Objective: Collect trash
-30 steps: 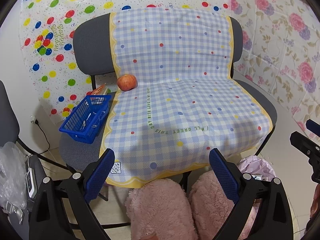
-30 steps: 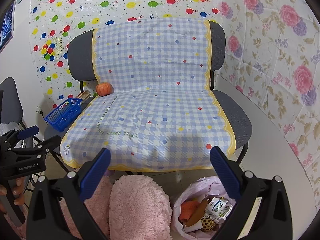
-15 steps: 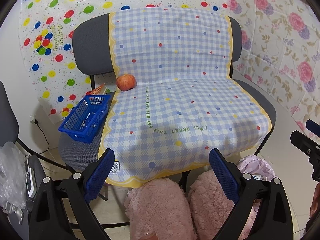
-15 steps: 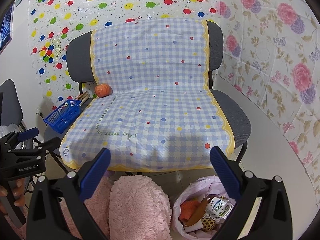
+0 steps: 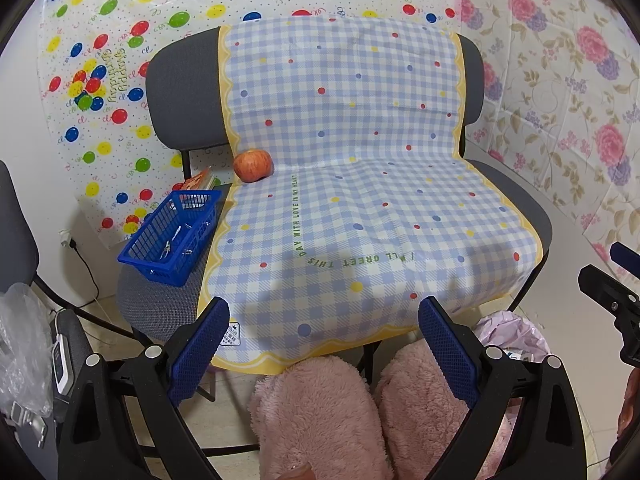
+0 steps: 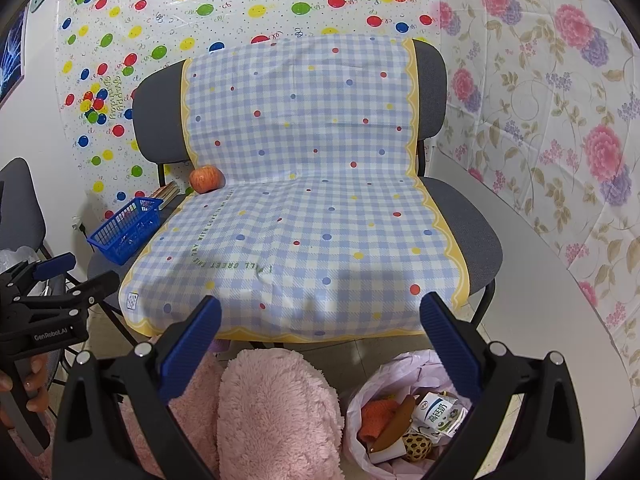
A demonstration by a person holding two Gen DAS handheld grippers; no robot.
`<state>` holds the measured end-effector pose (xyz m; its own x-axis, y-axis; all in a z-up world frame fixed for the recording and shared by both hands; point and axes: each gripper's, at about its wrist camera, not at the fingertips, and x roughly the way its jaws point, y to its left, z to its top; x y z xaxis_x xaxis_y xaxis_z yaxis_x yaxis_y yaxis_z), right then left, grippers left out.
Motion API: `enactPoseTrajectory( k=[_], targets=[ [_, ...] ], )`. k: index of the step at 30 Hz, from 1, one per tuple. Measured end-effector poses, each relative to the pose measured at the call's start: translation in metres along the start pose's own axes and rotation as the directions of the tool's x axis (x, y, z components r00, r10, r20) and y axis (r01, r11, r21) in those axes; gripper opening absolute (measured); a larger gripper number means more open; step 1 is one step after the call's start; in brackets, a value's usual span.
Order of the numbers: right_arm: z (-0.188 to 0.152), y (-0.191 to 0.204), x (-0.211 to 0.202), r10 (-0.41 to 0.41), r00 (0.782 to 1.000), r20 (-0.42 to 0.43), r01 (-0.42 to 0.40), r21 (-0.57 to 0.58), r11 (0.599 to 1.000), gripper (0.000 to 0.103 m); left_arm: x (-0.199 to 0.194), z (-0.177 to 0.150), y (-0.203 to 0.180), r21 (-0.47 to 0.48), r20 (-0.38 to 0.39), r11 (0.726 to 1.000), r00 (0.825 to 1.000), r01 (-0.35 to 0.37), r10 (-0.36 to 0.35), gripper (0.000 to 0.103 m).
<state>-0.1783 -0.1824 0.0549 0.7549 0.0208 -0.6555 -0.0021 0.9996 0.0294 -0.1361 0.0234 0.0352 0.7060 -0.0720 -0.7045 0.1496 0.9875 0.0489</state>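
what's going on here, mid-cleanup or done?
A seated person in fluffy pink trousers holds a tool in each hand facing a chair draped with a checked cloth. Both the left tool and right tool are open and empty. The pink trash bag on the floor already holds a milk carton and other scraps. On the chair only an apple and a blue basket are visible, so it looks nearly done.

Small metal items inside the blue plastic slatted basket (image 5: 172, 236) are too small to identify. The pale pink plastic trash bag (image 5: 508, 330) sits mostly hidden behind fluffy pink slippers (image 5: 320, 412), its base cut off below.
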Motion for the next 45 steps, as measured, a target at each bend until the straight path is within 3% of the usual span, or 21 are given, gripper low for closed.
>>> enactPoseTrajectory(
  k=[39,45],
  targets=[
    [-0.002,-0.006,0.010,0.005,1.000,-0.016,-0.004,0.016,1.000,0.097,0.004,-0.002,0.000,0.011,0.027,1.000,1.000,0.009,-0.009,0.094],
    [0.004,-0.022,0.040,-0.012,0.999,-0.036,0.013,0.016,1.000,0.097,0.038,0.004,0.003,0.013,-0.048,1.000,0.999,0.000,0.001,0.094]
  ],
)
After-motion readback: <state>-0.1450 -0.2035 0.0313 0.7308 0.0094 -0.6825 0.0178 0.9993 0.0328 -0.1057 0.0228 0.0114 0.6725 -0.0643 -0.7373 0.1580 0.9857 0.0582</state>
